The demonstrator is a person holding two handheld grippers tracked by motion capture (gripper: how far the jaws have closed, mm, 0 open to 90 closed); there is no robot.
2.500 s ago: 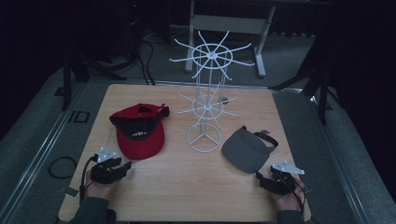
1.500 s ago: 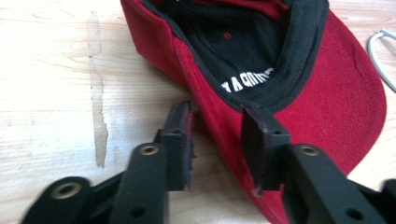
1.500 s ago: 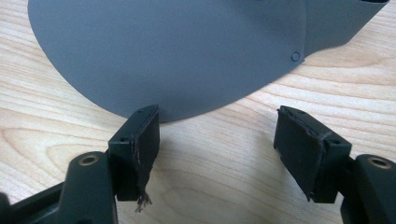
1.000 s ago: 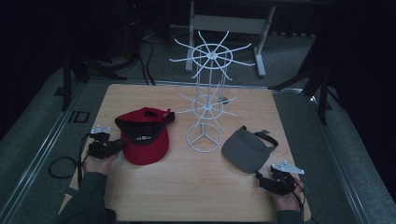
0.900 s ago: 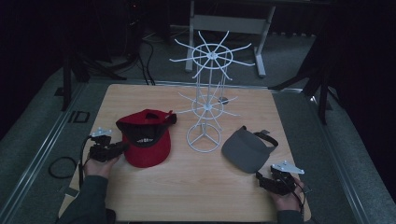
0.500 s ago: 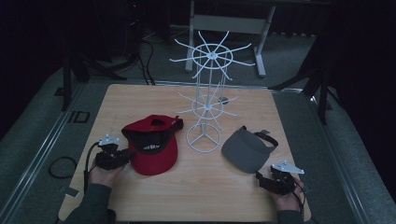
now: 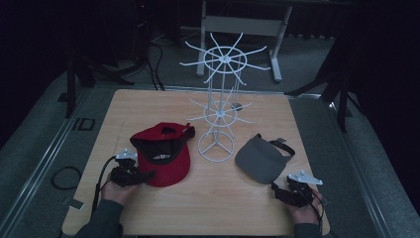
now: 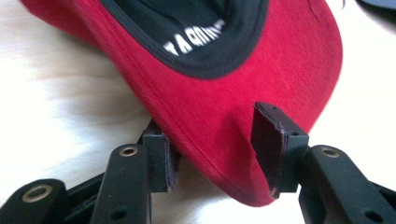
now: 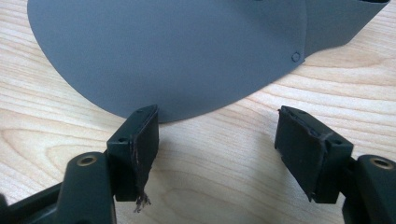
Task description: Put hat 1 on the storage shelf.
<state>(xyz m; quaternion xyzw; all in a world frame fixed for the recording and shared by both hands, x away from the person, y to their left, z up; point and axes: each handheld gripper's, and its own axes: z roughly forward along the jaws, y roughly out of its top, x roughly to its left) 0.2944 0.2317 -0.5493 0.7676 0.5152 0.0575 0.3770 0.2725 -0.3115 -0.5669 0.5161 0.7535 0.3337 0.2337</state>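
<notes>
Between L gripper pads: fuzzy red cap brim.

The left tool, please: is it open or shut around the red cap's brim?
Open. The left tool has just been opening; its jaws stand apart with the red cap brim between them, unclamped.

The high view looks forward and down on the whole table. Each gripper view is very close and low, and shares one cap's brim with it.
</notes>
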